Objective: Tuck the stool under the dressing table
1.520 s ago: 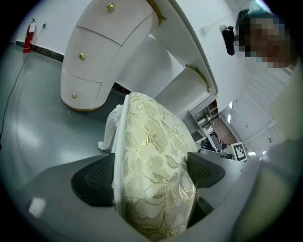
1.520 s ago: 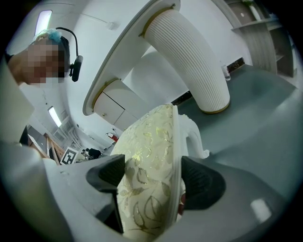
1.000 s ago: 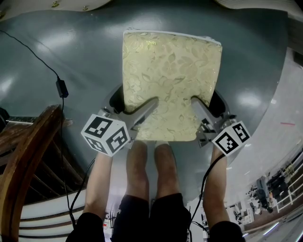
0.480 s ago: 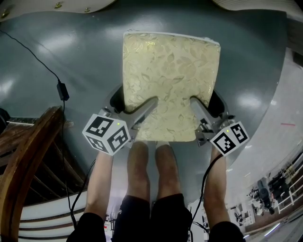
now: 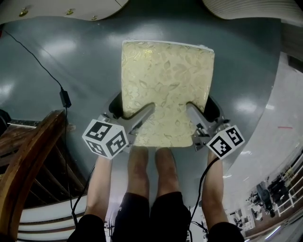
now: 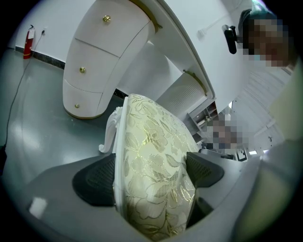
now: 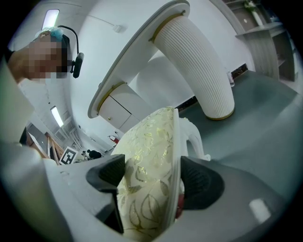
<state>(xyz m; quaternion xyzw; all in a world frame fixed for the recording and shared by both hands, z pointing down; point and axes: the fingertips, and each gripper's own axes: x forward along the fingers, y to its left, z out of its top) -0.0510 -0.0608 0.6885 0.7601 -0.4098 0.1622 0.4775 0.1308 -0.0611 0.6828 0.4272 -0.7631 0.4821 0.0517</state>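
Most of the head view was taken up by glossy grey floor (image 5: 57,61), with the white dressing table (image 5: 66,8) showing only as curved edges along the top. The left gripper view showed its drawer pedestal with small gold knobs (image 6: 94,66), the right gripper view its fluted pedestal (image 7: 201,66), and the open knee space lay between the two. The stool (image 5: 163,80) stood short of that gap, its cream and gold brocade seat square to the table and near the person's feet. Each of the tongs was clamped on the near part of the seat: the left gripper (image 5: 132,109) held the left near corner, one dark pad (image 6: 97,178) under the white frame and the other on the fabric, and the right gripper (image 5: 202,109) gripped the right near corner in the same way. One carved white leg (image 6: 109,134) showed below the seat; whether the legs rested on the floor or hung just off it could not be told. The step in hand looked like carrying or sliding the stool forward. The next move would call for an even push from both grips, straight between the pedestals. A dark wooden chair (image 5: 28,156) and a thin black cable (image 5: 65,98) lay well to the left.
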